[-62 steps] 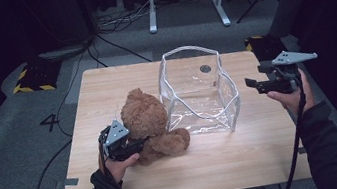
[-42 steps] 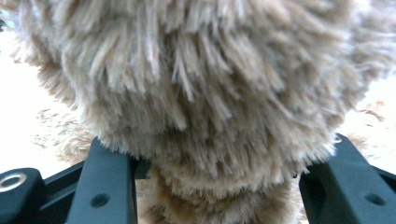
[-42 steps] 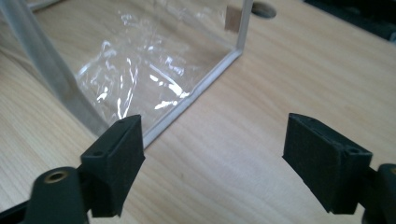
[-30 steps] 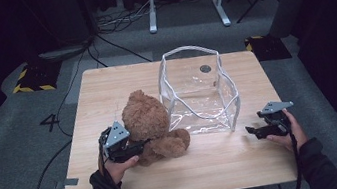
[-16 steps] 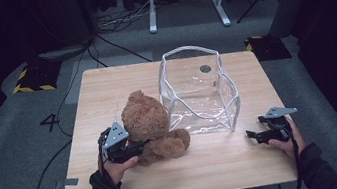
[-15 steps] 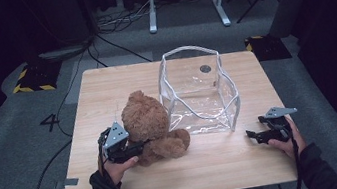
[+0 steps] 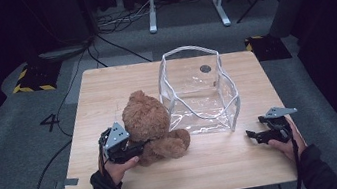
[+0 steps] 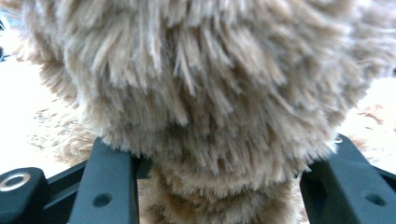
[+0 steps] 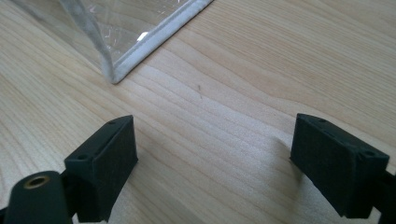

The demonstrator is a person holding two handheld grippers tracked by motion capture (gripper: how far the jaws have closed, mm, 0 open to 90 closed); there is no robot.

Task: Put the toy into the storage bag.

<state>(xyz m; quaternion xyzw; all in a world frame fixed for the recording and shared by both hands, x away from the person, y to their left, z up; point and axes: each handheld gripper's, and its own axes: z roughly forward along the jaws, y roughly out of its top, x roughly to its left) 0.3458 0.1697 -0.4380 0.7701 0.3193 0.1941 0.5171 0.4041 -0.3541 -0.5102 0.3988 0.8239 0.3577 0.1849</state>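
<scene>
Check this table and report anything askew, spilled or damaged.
Nothing is spilled or broken. The clear plastic bag stands open with a wavy, sagging rim and creased walls, and the teddy bear slumps against it, between the left gripper's jaws.

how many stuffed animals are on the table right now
1. A brown teddy bear sits on the wooden table, left of the clear plastic bin, with the left gripper at its side. The bin looks empty.

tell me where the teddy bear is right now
In the high view the teddy bear sits left of centre on the wooden table, right beside the clear plastic bin, with the left gripper closed around its lower body.
</scene>
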